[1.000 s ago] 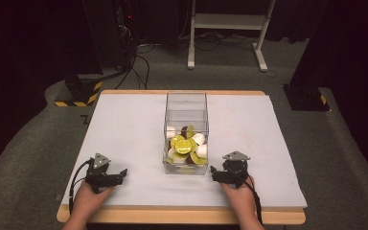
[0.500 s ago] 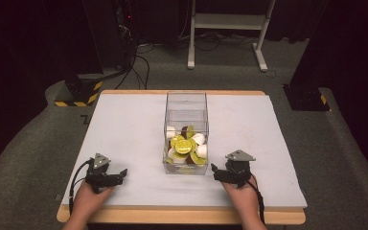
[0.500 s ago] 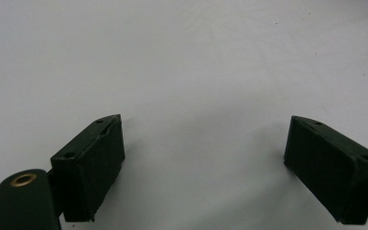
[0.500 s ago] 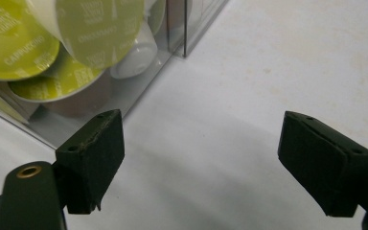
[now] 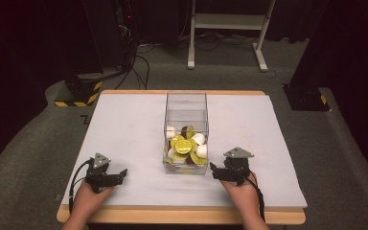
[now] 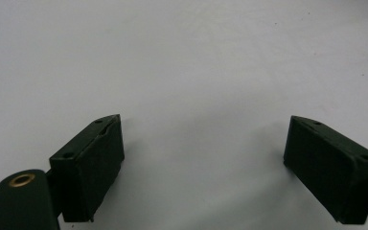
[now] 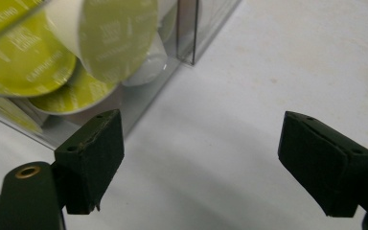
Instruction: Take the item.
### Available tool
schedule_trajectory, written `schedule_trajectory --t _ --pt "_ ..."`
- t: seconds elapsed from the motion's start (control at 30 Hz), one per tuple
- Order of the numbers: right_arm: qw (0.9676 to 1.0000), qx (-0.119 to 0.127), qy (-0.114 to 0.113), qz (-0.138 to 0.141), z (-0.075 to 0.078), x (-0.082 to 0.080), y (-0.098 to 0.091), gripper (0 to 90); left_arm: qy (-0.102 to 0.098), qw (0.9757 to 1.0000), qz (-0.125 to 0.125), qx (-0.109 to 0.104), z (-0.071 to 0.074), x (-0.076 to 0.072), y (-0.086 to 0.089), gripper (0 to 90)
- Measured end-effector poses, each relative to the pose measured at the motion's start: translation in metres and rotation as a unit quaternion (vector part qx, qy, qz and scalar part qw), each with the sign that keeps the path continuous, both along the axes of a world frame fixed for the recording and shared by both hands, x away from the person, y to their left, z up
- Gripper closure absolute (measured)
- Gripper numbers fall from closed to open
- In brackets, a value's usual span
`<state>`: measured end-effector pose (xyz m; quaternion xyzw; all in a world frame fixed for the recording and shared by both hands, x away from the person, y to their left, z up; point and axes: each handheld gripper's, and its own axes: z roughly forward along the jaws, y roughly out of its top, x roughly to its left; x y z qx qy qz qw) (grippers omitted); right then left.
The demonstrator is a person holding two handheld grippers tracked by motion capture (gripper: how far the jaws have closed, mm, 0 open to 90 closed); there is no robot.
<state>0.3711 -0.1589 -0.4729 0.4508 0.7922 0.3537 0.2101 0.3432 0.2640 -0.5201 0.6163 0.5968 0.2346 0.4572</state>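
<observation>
A clear plastic box point(image 5: 186, 112) stands upright in the middle of the white table top point(image 5: 124, 124). It holds several coffee capsules point(image 5: 184, 146) with lime-green and white lids. My right gripper point(image 5: 212, 172) rests on the table just right of the box's near corner, open, with nothing between its fingers. In the right gripper view the box wall point(image 7: 139, 103) and green capsule lids point(image 7: 120, 33) sit close ahead of the left jaw. My left gripper point(image 5: 122, 175) lies near the front left of the table, open and empty, over bare white surface point(image 6: 196, 72).
The table's wooden front edge point(image 5: 182, 216) runs just behind both hands. Beyond the table, a dark floor holds cables point(image 5: 139, 57), a white frame stand point(image 5: 225, 24) and yellow-black striped bases point(image 5: 79, 93).
The right gripper has shifted very slightly to the right; the left gripper and the box stay where they were.
</observation>
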Motion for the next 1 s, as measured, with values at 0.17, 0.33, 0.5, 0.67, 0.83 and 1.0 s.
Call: schedule_trajectory --t 0.17,0.33,0.5,0.67,0.83,1.0 --pt "0.9999 -0.008 -0.007 0.004 0.008 0.0 0.009 17.5 0.001 1.0 -0.001 0.001 0.0 0.0 0.0 13.8" --pt "0.9999 -0.007 -0.013 0.006 0.014 0.0 0.008 17.6 0.001 1.0 -0.002 0.004 0.0 0.0 0.0 13.8" --pt "0.9996 -0.005 -0.026 0.008 0.026 -0.003 0.006 17.6 0.001 1.0 -0.002 0.005 0.0 0.0 0.0 13.8" --pt "0.9994 -0.005 -0.034 0.01 0.033 -0.004 0.004 17.7 0.001 1.0 -0.001 0.005 0.0 0.0 0.0 13.8" --pt "0.999 0.001 -0.041 0.016 0.043 -0.004 0.003 18.4 0.0 1.0 -0.002 0.005 0.0 0.0 0.0 13.8" --pt "0.9983 0.003 -0.053 0.023 0.055 -0.007 0.006 19.0 0.0 1.0 -0.001 0.005 0.0 0.0 0.0 13.8"
